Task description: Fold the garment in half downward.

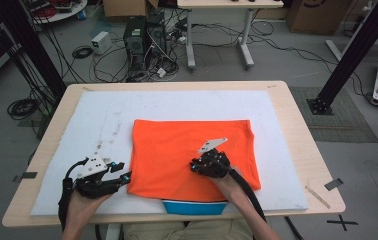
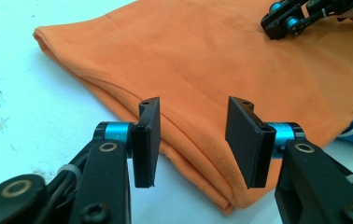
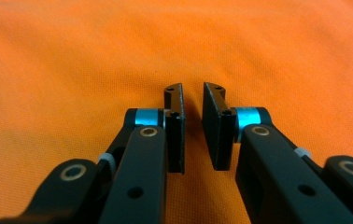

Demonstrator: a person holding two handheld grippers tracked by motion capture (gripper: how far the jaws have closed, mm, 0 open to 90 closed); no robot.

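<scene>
A folded orange shirt (image 1: 177, 150) lies flat on the white mat (image 1: 97, 115); a blue and white part (image 1: 194, 206) sticks out from under its near edge. My left gripper (image 1: 122, 171) sits low at the shirt's left near corner. Its jaws are open, and the folded orange edge (image 2: 202, 56) lies just beyond my left gripper (image 2: 191, 140), with no pad touching it. My right gripper (image 1: 195, 167) hovers over the middle of the shirt, also visible as the right gripper (image 2: 282, 21) from the left. The right gripper (image 3: 193, 126) shows a narrow gap with nothing in it, above the cloth (image 3: 72, 56).
The mat covers most of a light wooden table (image 1: 297, 130). Bare mat lies left of and behind the shirt. On the floor beyond the table are a computer tower (image 1: 136, 40), tangled cables, a second table (image 1: 217, 30) and black frame posts (image 1: 352, 55).
</scene>
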